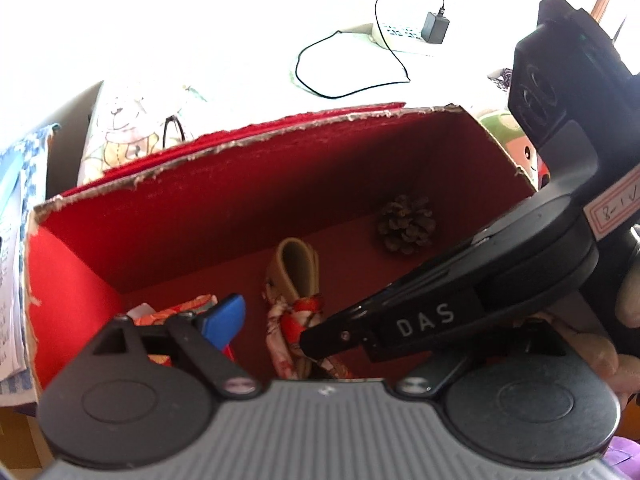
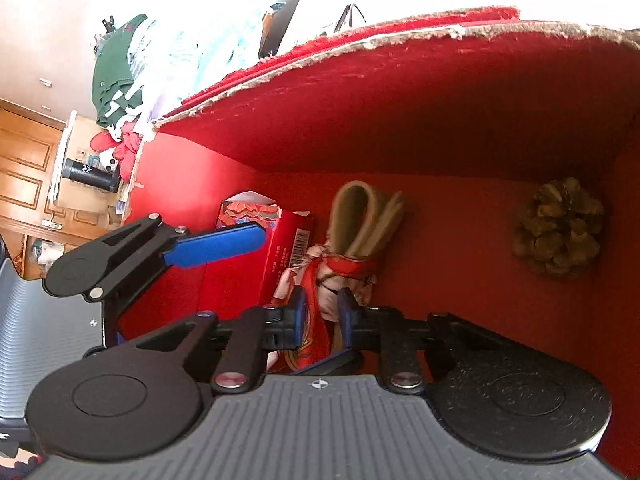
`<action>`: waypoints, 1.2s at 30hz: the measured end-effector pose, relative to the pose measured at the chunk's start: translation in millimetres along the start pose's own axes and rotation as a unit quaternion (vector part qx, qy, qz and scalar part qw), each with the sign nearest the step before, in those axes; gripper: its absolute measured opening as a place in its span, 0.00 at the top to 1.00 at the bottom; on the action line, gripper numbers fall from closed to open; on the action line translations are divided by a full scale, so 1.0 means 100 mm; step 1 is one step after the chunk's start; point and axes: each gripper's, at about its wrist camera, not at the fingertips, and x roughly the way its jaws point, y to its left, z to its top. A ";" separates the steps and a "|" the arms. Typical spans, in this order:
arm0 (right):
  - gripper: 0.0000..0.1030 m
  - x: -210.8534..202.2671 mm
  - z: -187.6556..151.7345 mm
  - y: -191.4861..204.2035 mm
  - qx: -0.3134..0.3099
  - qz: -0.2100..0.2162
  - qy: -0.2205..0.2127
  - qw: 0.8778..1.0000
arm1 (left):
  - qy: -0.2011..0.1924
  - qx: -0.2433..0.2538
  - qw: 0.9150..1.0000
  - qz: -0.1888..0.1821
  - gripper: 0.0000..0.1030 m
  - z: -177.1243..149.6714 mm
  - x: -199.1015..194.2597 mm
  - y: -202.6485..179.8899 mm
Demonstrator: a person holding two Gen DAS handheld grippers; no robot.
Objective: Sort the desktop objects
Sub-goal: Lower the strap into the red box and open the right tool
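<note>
A red box with torn edges holds a pine cone at its back right, a folded beige cloth bundle tied with a red patterned scarf, and a small red carton with a barcode on the left. My right gripper is low inside the box, shut on the scarf end of the bundle. It also reaches in from the right in the left wrist view. My left gripper hovers open over the box's left part, one blue finger above the carton; the other finger is hidden.
Behind the box on the white desk lie a black charger with its looping cable, a white power strip and glasses. Papers sit left, a plush toy right. A clothes pile and a wooden door stand beyond.
</note>
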 end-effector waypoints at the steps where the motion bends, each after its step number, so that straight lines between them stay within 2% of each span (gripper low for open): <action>1: 0.81 -0.01 -0.01 0.00 -0.001 -0.001 -0.001 1.000 | 0.000 0.000 1.000 0.000 0.10 0.01 0.00 0.00; 3: 0.80 0.00 -0.01 0.02 0.001 -0.001 -0.001 1.000 | 0.001 -0.002 1.000 0.000 0.10 0.00 0.00 0.00; 5: 0.75 -0.03 -0.02 -0.02 0.012 -0.003 -0.004 1.000 | 0.004 -0.010 1.000 0.001 0.09 0.01 0.01 0.02; 8: 0.75 -0.10 -0.06 -0.07 0.027 -0.001 -0.022 0.999 | 0.008 -0.026 1.000 0.005 0.08 0.05 0.04 0.05; 13: 0.75 -0.19 0.00 -0.04 0.021 -0.014 -0.053 0.998 | 0.011 -0.031 0.999 0.033 0.08 0.05 0.07 0.05; 27: 0.73 -0.04 0.07 0.05 0.020 -0.017 -0.082 0.996 | 0.000 -0.034 0.998 0.060 0.00 0.06 0.07 0.03; 29: 0.73 -0.05 0.08 0.06 0.020 -0.021 -0.087 0.996 | 0.001 -0.034 0.997 0.065 0.01 0.06 0.06 0.03; 31: 0.73 -0.06 0.06 0.07 0.022 -0.030 -0.102 0.994 | 0.007 -0.039 0.996 0.081 0.07 0.07 0.08 0.04; 36: 0.72 -0.12 0.02 0.14 0.010 -0.051 -0.135 0.990 | 0.008 -0.043 0.995 0.093 0.07 0.07 0.08 0.03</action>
